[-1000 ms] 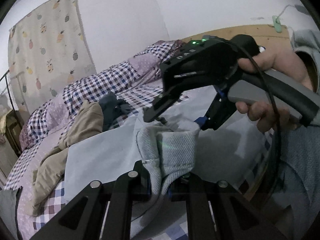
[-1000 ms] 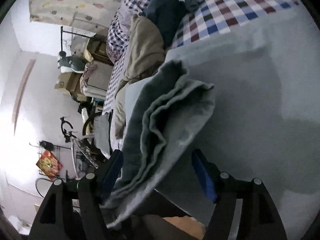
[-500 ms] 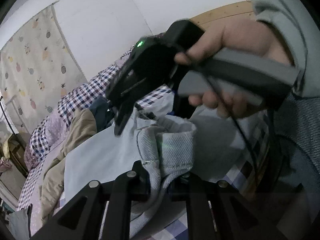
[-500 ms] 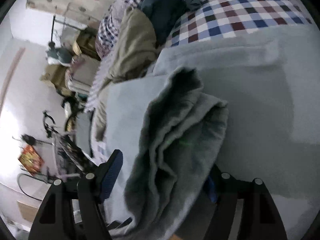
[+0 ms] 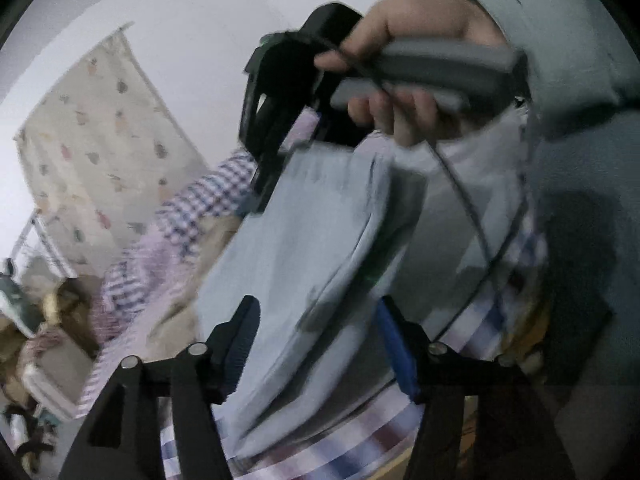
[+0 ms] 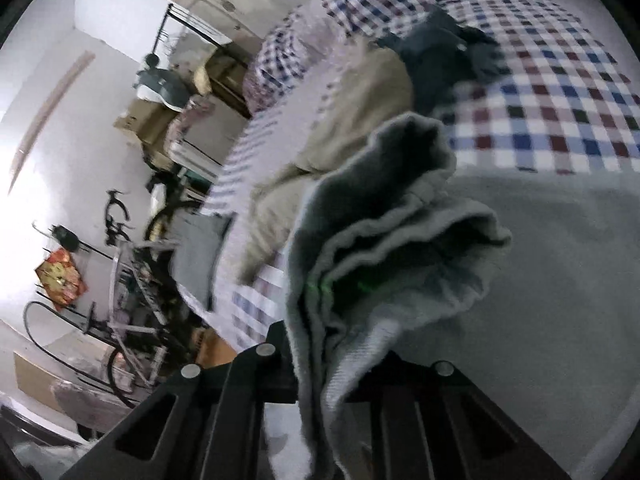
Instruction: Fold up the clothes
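Mid-fold: we are carrying the grey garment (image 6: pixel 384 240) over the bed (image 6: pixel 560 92), right claw (image 6: pixel 320 364) clamped on its bunched layers, left claw (image 5: pixel 320 344) spread apart around it.

You find nothing readable here: the red poster (image 6: pixel 60 282) on the wall left of the bicycle (image 6: pixel 132 344) carries a gold design, but its marks are too blurred to make out.
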`<state>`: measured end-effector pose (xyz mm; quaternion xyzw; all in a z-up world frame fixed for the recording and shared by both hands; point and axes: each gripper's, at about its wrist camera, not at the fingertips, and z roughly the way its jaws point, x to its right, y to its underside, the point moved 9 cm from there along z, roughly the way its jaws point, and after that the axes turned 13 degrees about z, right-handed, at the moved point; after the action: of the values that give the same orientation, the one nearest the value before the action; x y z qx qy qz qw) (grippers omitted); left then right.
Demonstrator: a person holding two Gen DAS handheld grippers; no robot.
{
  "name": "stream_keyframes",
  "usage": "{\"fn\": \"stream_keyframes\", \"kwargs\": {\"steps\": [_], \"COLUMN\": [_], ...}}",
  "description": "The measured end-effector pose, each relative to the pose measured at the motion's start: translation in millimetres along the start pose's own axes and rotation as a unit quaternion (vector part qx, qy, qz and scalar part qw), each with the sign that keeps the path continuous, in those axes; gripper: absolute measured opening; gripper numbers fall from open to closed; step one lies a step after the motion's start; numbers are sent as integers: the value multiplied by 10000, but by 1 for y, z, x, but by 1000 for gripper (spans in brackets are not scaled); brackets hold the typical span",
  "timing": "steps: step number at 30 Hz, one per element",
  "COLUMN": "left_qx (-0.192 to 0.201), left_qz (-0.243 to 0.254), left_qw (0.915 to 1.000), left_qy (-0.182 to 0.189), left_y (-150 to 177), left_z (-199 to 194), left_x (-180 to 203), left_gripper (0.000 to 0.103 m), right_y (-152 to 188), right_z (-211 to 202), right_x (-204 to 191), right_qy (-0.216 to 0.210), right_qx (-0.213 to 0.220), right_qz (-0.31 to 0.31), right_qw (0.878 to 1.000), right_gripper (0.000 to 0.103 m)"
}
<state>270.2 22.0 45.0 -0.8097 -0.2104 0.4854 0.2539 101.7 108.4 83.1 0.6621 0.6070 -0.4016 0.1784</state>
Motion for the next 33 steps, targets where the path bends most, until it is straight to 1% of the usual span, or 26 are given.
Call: {"fn": "stream_keyframes", "kwargs": {"steps": [3, 6, 8, 10, 13, 15, 18, 20, 21, 22, 23, 24, 25, 28, 30, 31, 32, 33], "left_qx": [-329, -736, -920, -979, -979, -1001, -1126, -1300, -1341, -1310, -1213, -1104, -1191, -1855, -2286, -2420, -2458, -2473], "left_qz": [-111, -516, -713, -797, -852, -874, -1117, -1393, -1525, -1627, -1696, -1754, -1864, -2154, -2335, -2421, -2503, -2577], "left_qw": [9989, 9945, 9915, 9900, 9900, 9900, 9868, 9814, 9787, 9770, 9757, 9731, 9693, 9576, 9451, 9396, 9364, 9340], "left_qy": [-309, -531, -580, -626, -562, -480, -313, -252, -300, -433, -673, -1008, -1075, -464, -78, 47, 88, 108], "left_y": [31, 59, 74, 81, 84, 87, 97, 107, 110, 111, 108, 106, 111, 138, 156, 162, 166, 168], "left_z": [1, 10, 17, 23, 33, 40, 55, 62, 61, 57, 50, 39, 38, 61, 73, 76, 76, 75], "left_x": [-27, -51, -61, -68, -69, -66, -66, -71, -77, -85, -95, -105, -107, -91, -77, -73, -73, -74], "left_gripper": [71, 71, 71, 71, 71, 71, 70, 50, 36, 33, 32, 22, 23, 24, 23, 23, 24, 26], "right_y": [-3, -4, -5, -3, 2, 4, 9, 11, 12, 12, 11, 10, 10, 17, 18, 19, 19, 19], "right_z": [0, 0, 1, 3, 14, 21, 25, 27, 28, 25, 20, 15, 12, 19, 29, 34, 38, 42], "right_x": [-44, -90, -121, -149, -184, -200, -217, -230, -236, -239, -242, -245, -243, -205, -158, -134, -109, -85], "right_qy": [-108, -196, -254, -242, -154, -107, -73, -77, -80, -100, -155, -209, -212, 108, 353, 446, 538, 631], "right_qx": [-34, -86, -120, -164, -275, -341, -383, -395, -398, -376, -305, -234, -196, -275, -331, -351, -372, -392], "right_qz": [-172, -401, -553, -721, -930, -1016, -1146, -1238, -1284, -1323, -1357, -1392, -1408, -1347, -1084, -914, -744, -574], "right_qw": [9998, 9990, 9981, 9970, 9952, 9942, 9926, 9915, 9909, 9904, 9902, 9898, 9896, 9904, 9929, 9942, 9951, 9956], "right_gripper": [10, 9, 9, 9, 9, 9, 9, 9, 9, 9, 9, 9, 9, 9, 9, 9, 9, 9]}}
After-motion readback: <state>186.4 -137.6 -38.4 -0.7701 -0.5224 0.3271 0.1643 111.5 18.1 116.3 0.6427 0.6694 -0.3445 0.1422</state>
